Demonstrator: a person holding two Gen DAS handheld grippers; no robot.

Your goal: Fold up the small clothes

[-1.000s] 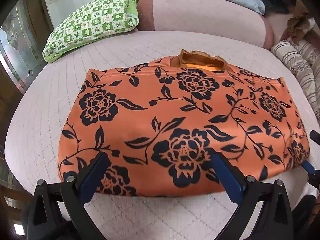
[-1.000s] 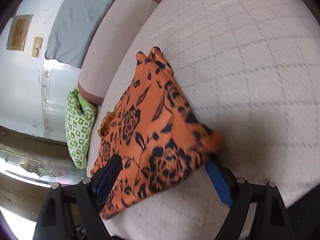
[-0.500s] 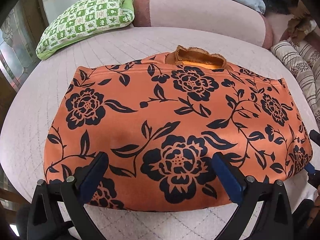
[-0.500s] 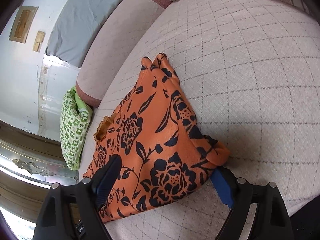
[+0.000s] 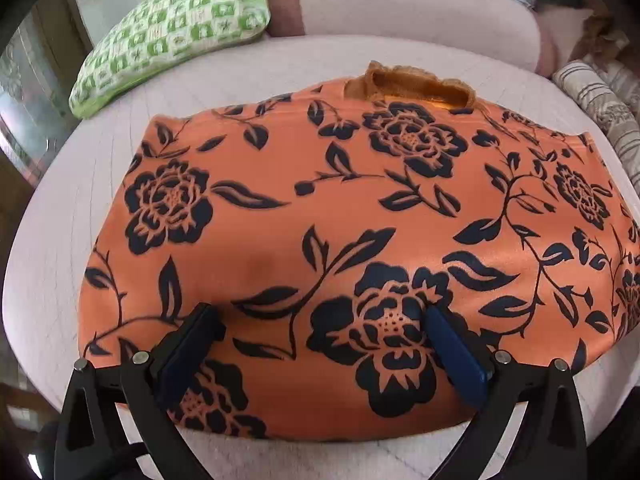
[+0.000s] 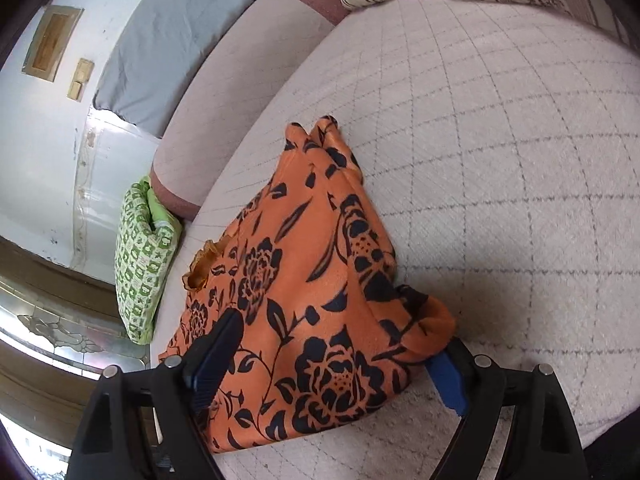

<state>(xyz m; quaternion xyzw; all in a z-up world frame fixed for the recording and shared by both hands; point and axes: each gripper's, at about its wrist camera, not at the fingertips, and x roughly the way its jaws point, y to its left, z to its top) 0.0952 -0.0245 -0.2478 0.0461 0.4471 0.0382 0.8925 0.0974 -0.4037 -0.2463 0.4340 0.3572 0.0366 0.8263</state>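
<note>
Left gripper (image 5: 318, 320), jaws spread wide, poised over the near hem of the orange floral garment (image 5: 352, 216), grasping nothing. Right gripper (image 6: 340, 344), jaws likewise spread, straddling the garment's bunched corner at 5 o'clock, pads not pressing it. The garment lies flat on the quilted bed (image 6: 500, 160), neckline at 12 o'clock. Beyond: green patterned pillow (image 5: 172, 32) at 10 o'clock, pink bolster (image 5: 400, 0) at 12, striped cushion (image 5: 600, 100) at 2

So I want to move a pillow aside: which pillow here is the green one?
The green-and-white checked pillow, lying on the bed beyond the far left corner of the orange floral garment. The other cushion, at the right edge, is beige with stripes.
</note>
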